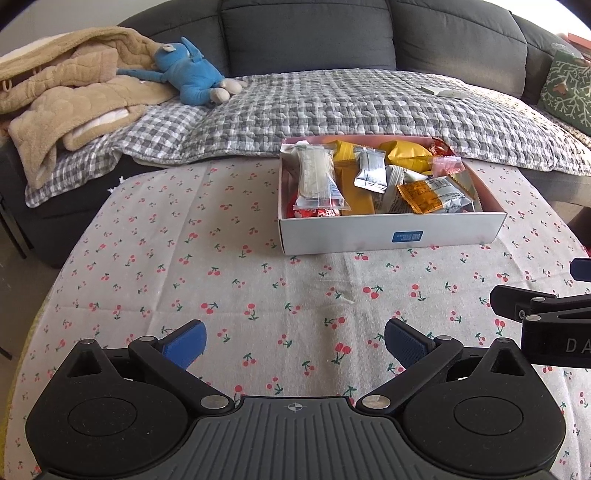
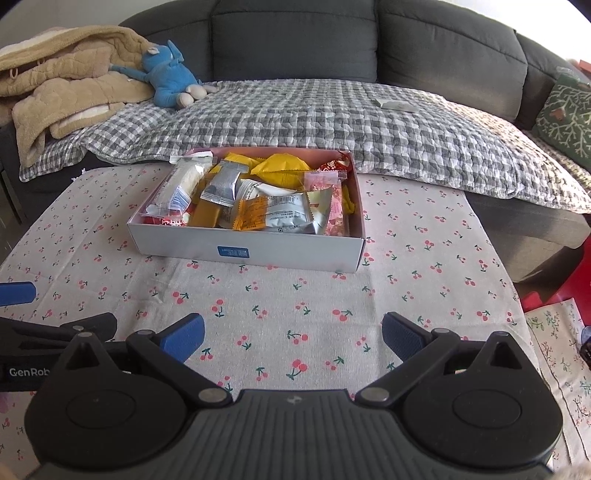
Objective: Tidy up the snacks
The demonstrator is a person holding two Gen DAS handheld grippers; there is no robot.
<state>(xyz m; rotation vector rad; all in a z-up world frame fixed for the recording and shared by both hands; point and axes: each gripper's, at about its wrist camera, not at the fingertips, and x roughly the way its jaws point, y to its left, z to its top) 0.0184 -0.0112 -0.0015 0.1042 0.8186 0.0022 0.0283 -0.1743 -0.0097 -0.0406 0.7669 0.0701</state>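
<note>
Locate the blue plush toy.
The blue plush toy lies on the sofa at upper left in both wrist views, against the beige blanket, beyond the table and left of the snack box.

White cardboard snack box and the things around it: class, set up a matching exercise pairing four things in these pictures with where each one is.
Things:
1. white cardboard snack box
2. blue plush toy
3. green patterned cushion
4. long clear-wrapped white snack bar

Places:
A. right end of the sofa
B. on the cherry-print tablecloth
C. left side inside the box
D. beside the beige blanket

Pairs: 1-B, 2-D, 3-A, 4-C
</note>
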